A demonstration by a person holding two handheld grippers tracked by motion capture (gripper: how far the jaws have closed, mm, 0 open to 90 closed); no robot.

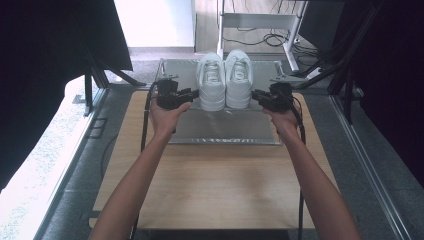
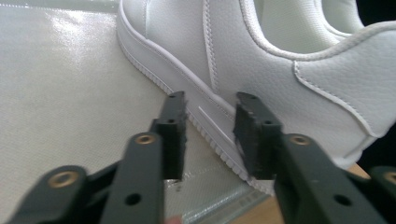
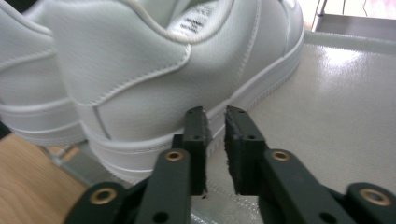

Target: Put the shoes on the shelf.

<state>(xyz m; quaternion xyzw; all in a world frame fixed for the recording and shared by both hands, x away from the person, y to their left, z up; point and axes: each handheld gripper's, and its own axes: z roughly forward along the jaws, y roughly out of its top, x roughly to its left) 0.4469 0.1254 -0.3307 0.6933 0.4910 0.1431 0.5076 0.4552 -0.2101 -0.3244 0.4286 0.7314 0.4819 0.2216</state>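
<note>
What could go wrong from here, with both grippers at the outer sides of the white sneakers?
1. The left gripper has its jaws open at the left sneaker's sole edge; closing there may catch only the rim and slip off.
2. The right gripper has a narrow gap at the right sneaker's smooth side, so it may push rather than grip.
3. The pair sits near the front edge of the glossy metal tray; uneven pushes could slide it off.
</note>
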